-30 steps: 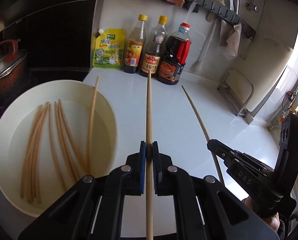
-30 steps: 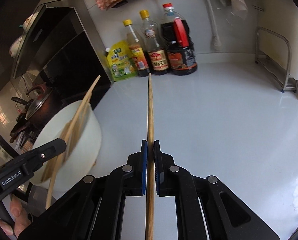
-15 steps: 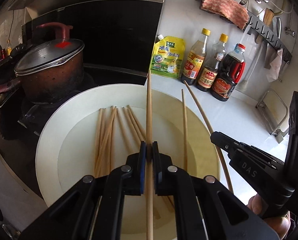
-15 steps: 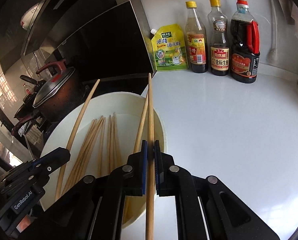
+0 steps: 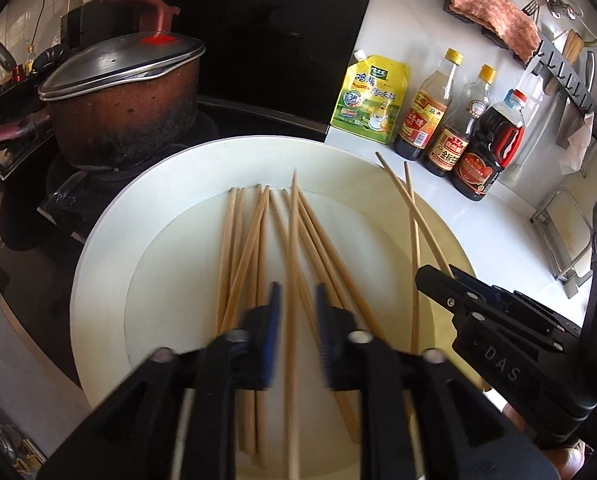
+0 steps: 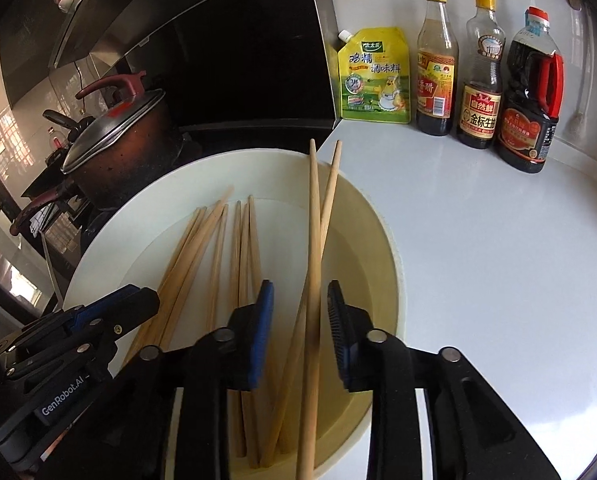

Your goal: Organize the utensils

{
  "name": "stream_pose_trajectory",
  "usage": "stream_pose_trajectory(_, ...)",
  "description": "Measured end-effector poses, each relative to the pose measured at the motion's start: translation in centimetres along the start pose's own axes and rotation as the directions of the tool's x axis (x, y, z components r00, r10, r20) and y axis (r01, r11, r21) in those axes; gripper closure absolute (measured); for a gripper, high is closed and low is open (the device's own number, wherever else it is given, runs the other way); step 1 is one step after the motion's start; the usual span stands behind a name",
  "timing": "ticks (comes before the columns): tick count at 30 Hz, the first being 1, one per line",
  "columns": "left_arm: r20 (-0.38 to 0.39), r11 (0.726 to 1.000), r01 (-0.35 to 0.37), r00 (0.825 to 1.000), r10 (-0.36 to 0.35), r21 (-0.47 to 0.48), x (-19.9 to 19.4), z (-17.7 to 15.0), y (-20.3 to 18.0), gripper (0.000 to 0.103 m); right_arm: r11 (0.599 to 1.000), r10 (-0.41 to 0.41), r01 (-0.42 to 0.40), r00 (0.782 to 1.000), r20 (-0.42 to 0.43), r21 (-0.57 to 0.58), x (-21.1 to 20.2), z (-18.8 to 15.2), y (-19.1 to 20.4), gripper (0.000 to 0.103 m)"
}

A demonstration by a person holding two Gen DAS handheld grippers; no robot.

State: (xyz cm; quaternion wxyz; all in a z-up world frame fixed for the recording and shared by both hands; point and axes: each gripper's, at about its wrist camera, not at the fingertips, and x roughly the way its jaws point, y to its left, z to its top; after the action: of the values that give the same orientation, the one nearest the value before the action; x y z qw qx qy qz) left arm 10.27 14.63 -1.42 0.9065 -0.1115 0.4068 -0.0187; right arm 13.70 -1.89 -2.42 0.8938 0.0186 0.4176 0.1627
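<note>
Left wrist view — pale wooden chopsticks fill bowl; both grippers released.

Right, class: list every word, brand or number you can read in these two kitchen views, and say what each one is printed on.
"GenRobot.AI": side of the left claw.
"DAS": side of the right claw.
"鸡精调味料": yellow seasoning pouch.
"金标生抽": label of the middle bottle.
"香醋": label of the left bottle, partly readable.
Red-handled dark bottle: label print too small to read.
Remaining small print on the pouch and bottles: blurred.
</note>
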Motion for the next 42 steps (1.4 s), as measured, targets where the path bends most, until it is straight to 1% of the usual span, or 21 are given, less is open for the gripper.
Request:
stream_pose_trajectory(1,0.011,1.0,-0.005,1.0,0.005,-0.006,-0.3,0.0,0.1,0.056,1.0,-0.003,0.003,1.0,0.014,-0.004,-0.3,-0.1,0.1,0.075)
stream_pose_trajectory(2,0.031,1.0,-0.012,0.999,0.013,-0.011,-0.7,0.0,0.3,0.038,1.0,0.001,0.0,1.0,0.024,-0.007,-0.6,-0.2,0.1,0.075)
stream_pose_trajectory(3,0.051,1.0,-0.02,0.998,0.021,-0.014,-1.2,0.0,0.4,0.033,1.0,0.004,-0.003,0.999,0.033,-0.006,-0.9,-0.2,0.1,0.075)
stream_pose_trajectory(5,0.067,0.999,-0.034,0.997,0.034,-0.012,-1.8,0.1,0.5,0.033,1.0,0.012,-0.012,0.999,0.048,-0.001,-1.5,-0.3,0.0,0.075)
stream_pose_trajectory(12,0.066,0.999,-0.04,0.997,0.042,-0.029,-2.8,-0.2,1.0,0.032,1.0,0.011,-0.012,0.999,0.052,0.022,-3.1,-1.2,-0.9,0.075)
stream_pose_trajectory(15,0.071,0.999,-0.045,0.996,0.047,-0.027,-3.3,-0.7,0.9,0.027,0.999,0.019,-0.021,0.998,0.059,0.042,-4.0,-2.0,-1.3,0.072)
stream_pose_trajectory(18,0.077,0.999,-0.049,0.996,0.05,-0.02,-3.9,-1.1,0.6,0.025,0.997,0.028,-0.032,0.997,0.068,0.066,-4.9,-2.7,-1.7,0.069)
stream_pose_trajectory(23,0.088,0.998,-0.061,0.994,0.062,-0.007,-4.9,-1.7,0.2,0.023,0.998,-0.007,0.0,0.995,0.103,0.07,-6.8,-3.9,-2.0,0.068)
stream_pose_trajectory(29,0.089,0.998,-0.06,0.994,0.06,0.0,-5.9,-2.4,-0.3,0.021,0.993,-0.012,-0.002,0.993,0.12,0.115,-8.6,-5.0,-3.1,0.067)
stream_pose_trajectory(34,0.094,0.998,-0.06,0.994,0.058,0.025,-6.6,-3.1,-1.3,0.019,0.993,-0.015,0.0,0.991,0.129,0.115,-9.6,-5.8,-2.9,0.067)
stream_pose_trajectory(38,0.103,0.997,-0.069,0.993,0.064,0.045,-7.3,-3.5,-1.8,0.019,0.994,-0.015,-0.001,0.991,0.136,0.113,-10.1,-6.3,-2.6,0.065)
stream_pose_trajectory(42,0.105,0.996,-0.075,0.992,0.069,0.047,-7.9,-3.8,-2.0,0.015,0.994,-0.016,-0.001,0.989,0.144,0.113,-10.4,-6.6,-2.2,0.065)
